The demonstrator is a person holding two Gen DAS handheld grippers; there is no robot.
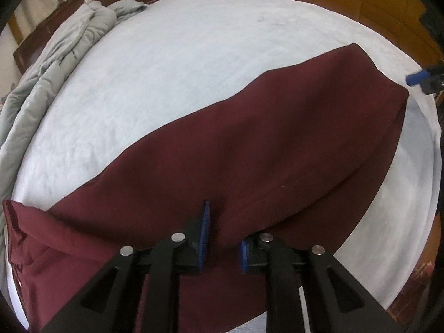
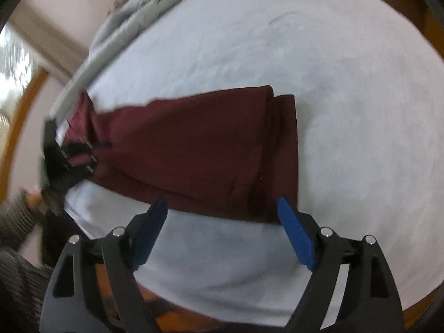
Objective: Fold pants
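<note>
The maroon pants (image 2: 194, 149) lie folded on the pale bed (image 2: 347, 111), long axis running left to right across the frame, left gripper (image 1: 222, 238) pinching their fabric, right gripper (image 2: 222, 230) jaws wide, empty.

Bed with pale blue fleecy cover (image 1: 194, 63); folded maroon fabric pants (image 1: 249, 149) ahead, rumpled grey quilt (image 1: 55, 63) far-left.

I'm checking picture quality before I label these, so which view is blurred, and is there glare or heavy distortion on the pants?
Left wrist view: sharp, soft even light, no glare; fisheye bends the bed into a dome, and the maroon pants curve with it. Right wrist view: motion-smeared at left, where the left gripper and striped sleeve blur; the right gripper stays crisp.
</note>
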